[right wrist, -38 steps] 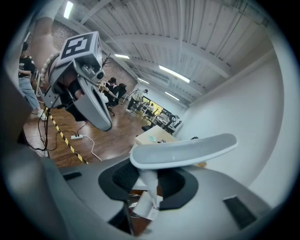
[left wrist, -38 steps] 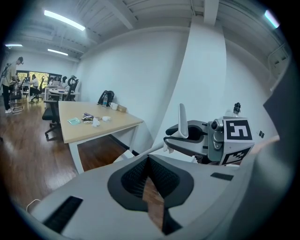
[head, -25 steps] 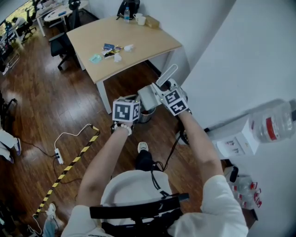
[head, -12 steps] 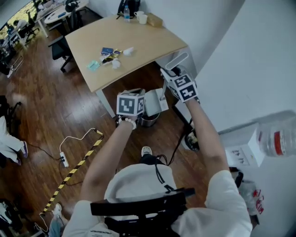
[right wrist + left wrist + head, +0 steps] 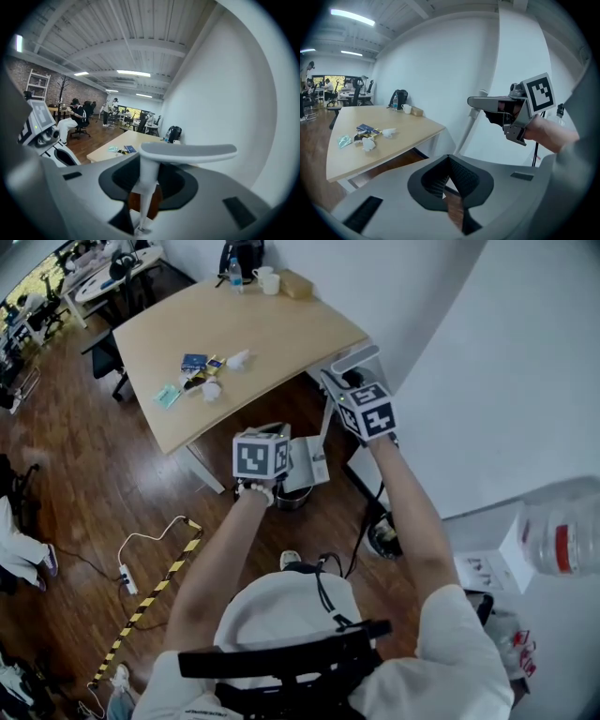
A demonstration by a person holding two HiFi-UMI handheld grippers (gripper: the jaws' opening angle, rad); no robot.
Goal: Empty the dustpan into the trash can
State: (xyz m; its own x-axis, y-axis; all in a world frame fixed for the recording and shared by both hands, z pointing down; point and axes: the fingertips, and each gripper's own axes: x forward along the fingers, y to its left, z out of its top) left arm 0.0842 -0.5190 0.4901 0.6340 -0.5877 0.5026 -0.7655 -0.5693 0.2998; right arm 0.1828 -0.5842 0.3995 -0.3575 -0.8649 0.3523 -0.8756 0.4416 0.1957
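Our right gripper clamps the dustpan handle; left gripper pinched, seemingly empty. We tip slowly, centred over the trash can.

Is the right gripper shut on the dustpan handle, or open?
Shut: the right gripper pinches the white shaft of the dustpan handle.

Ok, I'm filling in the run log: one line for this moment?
right gripper: shut on dustpan handle | left gripper: shut, empty | dustpan: at trash can
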